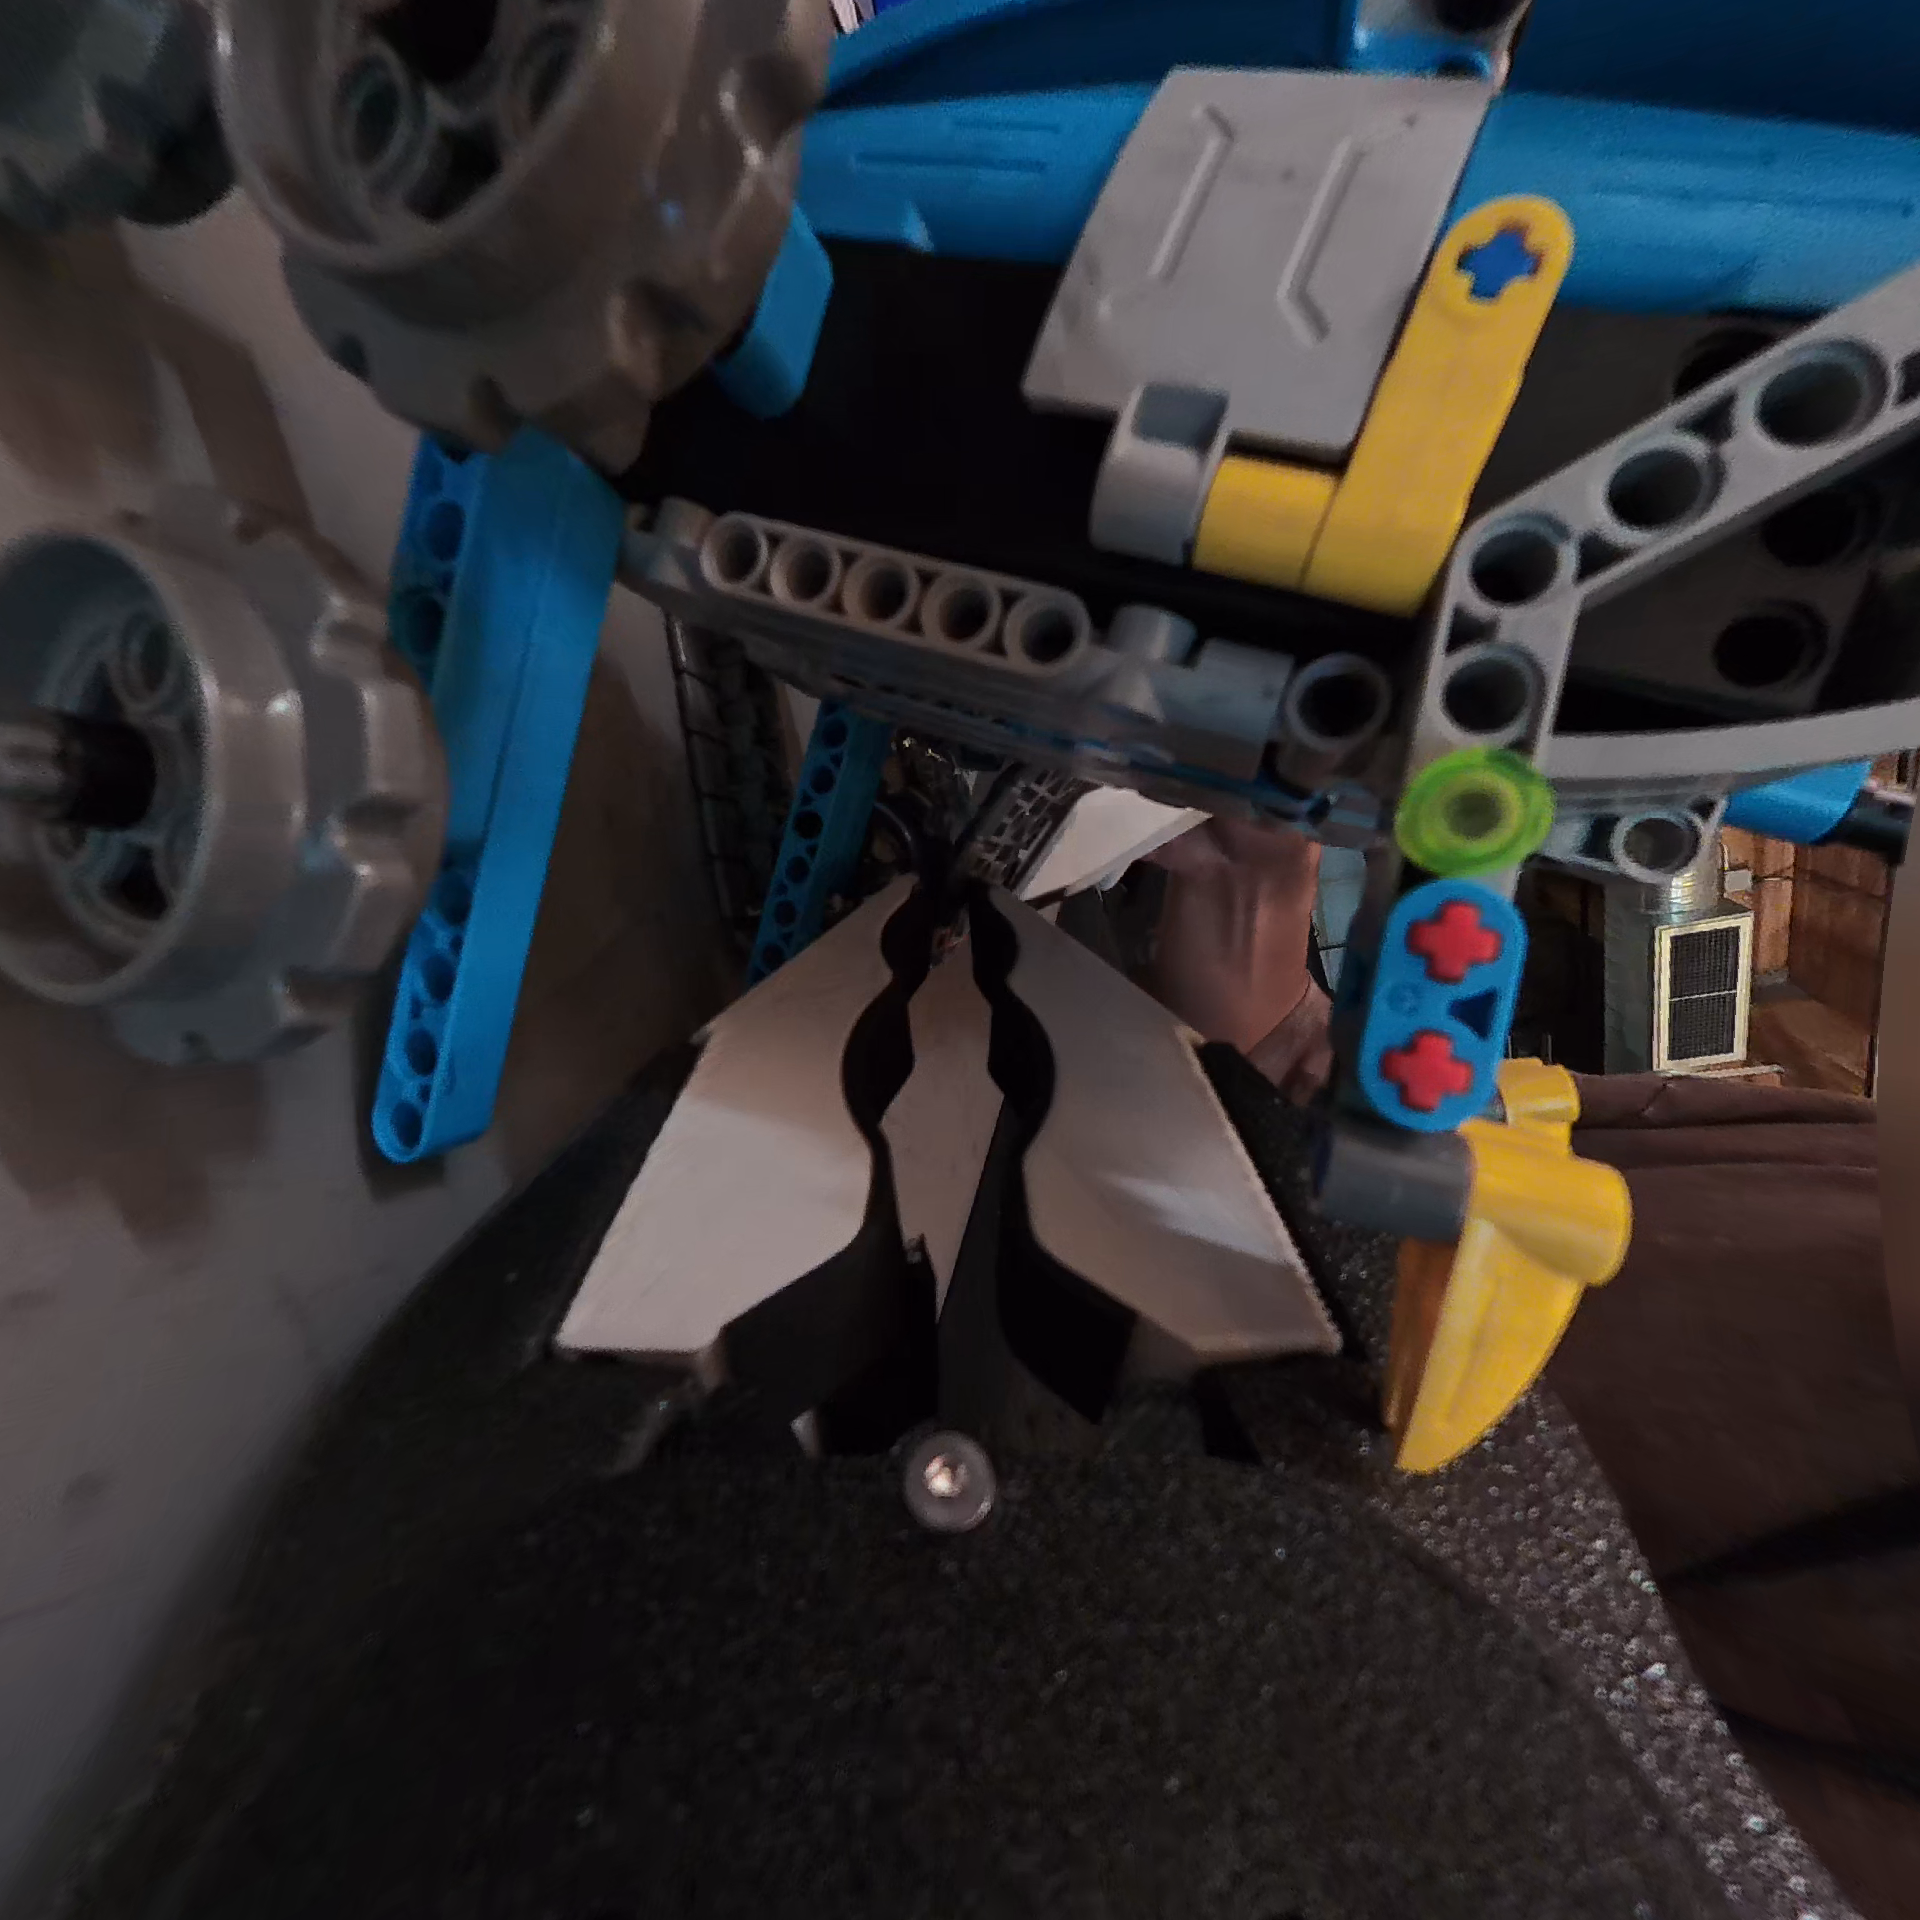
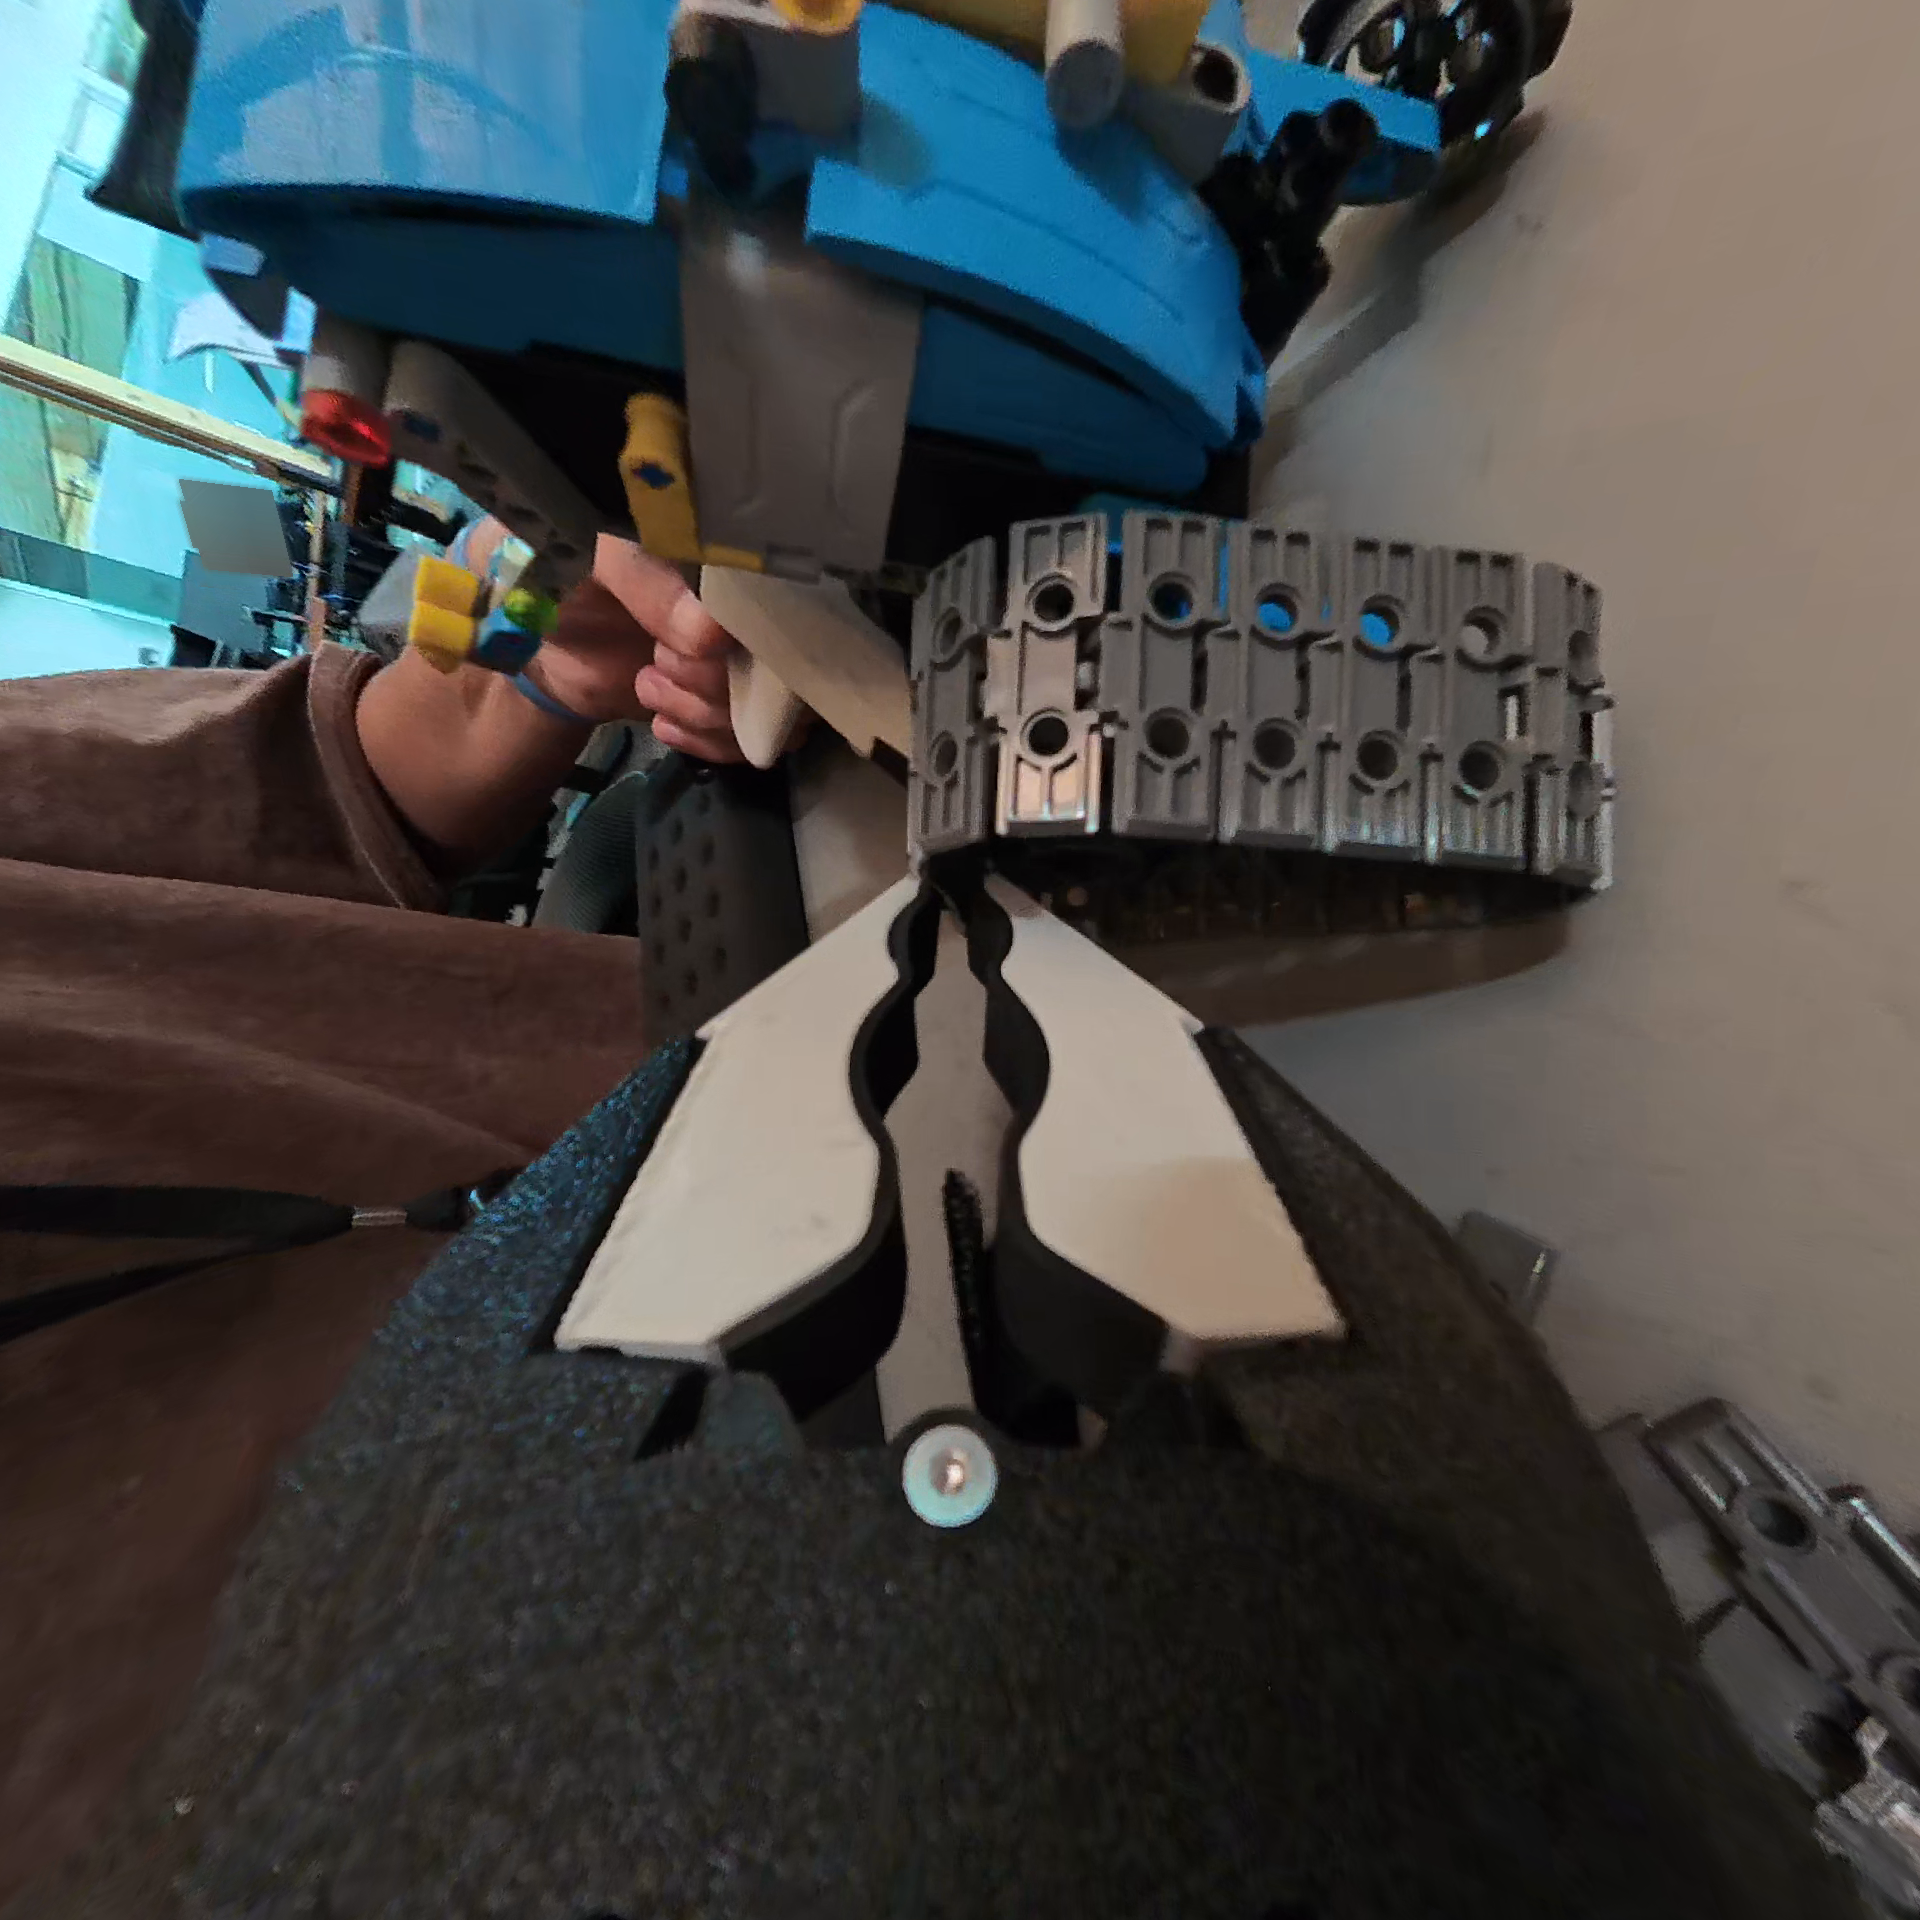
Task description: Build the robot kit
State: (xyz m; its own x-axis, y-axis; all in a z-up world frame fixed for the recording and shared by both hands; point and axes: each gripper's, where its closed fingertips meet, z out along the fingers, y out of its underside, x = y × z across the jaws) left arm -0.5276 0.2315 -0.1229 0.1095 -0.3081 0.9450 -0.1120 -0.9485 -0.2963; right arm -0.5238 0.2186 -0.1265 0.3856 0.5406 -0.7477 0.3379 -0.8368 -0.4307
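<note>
A toy vehicle of building bricks with a blue body (image 1: 1039, 166) lies against a beige tabletop (image 2: 1714, 623). It also shows in the right wrist view (image 2: 416, 208). A grey link track (image 2: 1247, 707) runs along its side. My right gripper (image 2: 951, 894) is shut on the track's lower left corner. My left gripper (image 1: 951, 904) is shut on the track's end (image 1: 1023, 821) under a grey beam (image 1: 894, 603). The left gripper's pale fingers (image 2: 800, 665) show in the right wrist view, meeting the track's left end.
Two grey wheels (image 1: 135, 769) (image 1: 468, 135) sit at the left. A yellow beam (image 1: 1444, 395) and a green round stud (image 1: 1473, 810) stick out at the right. A loose track piece (image 2: 1787, 1579) lies on the table. A person's hand (image 2: 468, 717) and brown sleeve (image 2: 208, 935) are close. Only a small space, under 4 cm, lies between the two pairs of fingers. Both grippers' tips are roughly 15 cm from the loose track piece (image 2: 1787, 1579).
</note>
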